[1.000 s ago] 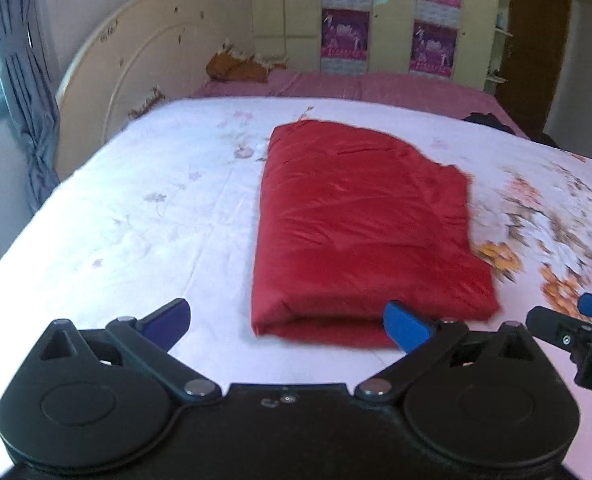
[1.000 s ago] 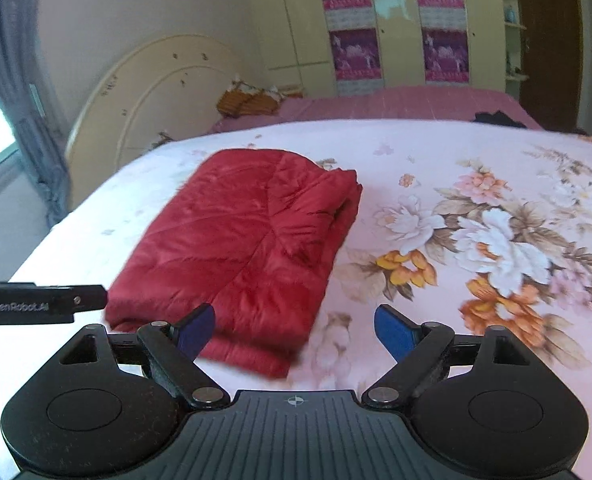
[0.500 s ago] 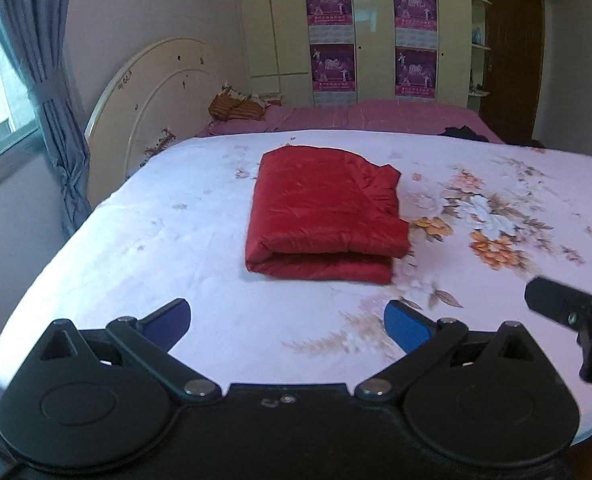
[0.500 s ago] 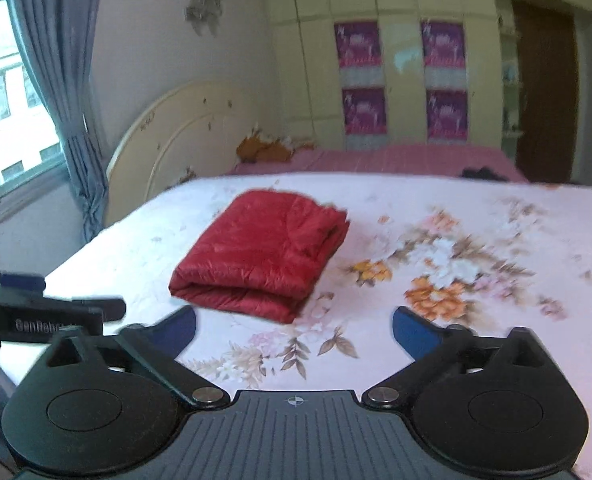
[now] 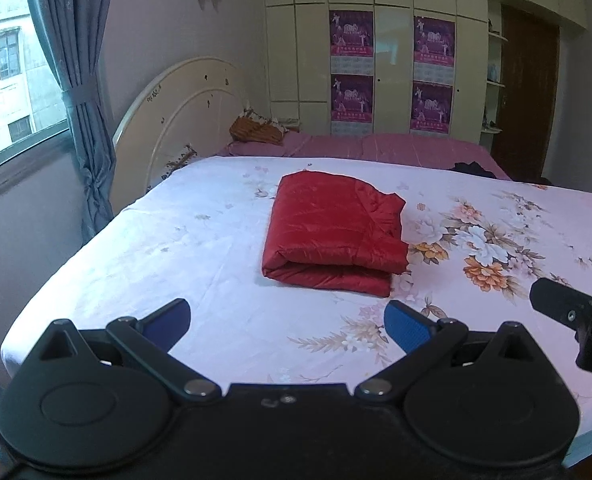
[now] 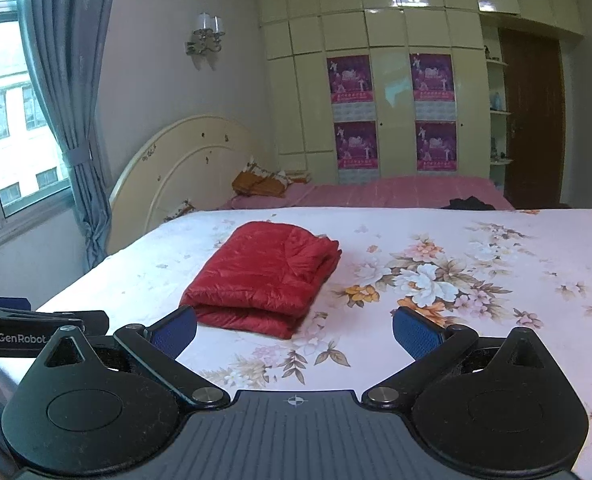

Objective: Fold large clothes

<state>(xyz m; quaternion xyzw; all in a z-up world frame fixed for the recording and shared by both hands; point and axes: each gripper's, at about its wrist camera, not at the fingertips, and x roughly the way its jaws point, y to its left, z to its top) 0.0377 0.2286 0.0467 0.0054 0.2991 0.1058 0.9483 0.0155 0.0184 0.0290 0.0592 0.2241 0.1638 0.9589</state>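
A red quilted garment lies folded into a neat rectangle on the flowered white bed sheet; the right wrist view shows it too. My left gripper stands open over the bed's near edge, well back from the garment, with nothing between its blue pads. My right gripper is open just as wide and empty, also short of the garment. Each gripper shows at the side of the other's view: the right one, the left one.
A cream headboard and a blue curtain by the window stand at the left. Behind the bed runs a pink-covered bed with a brown bundle, then a wardrobe with purple posters and a dark door.
Both grippers have pulled back and up from the folded garment, so it now looks smaller and farther away. The right jaws stand wider than one second ago. The garment has stayed put.
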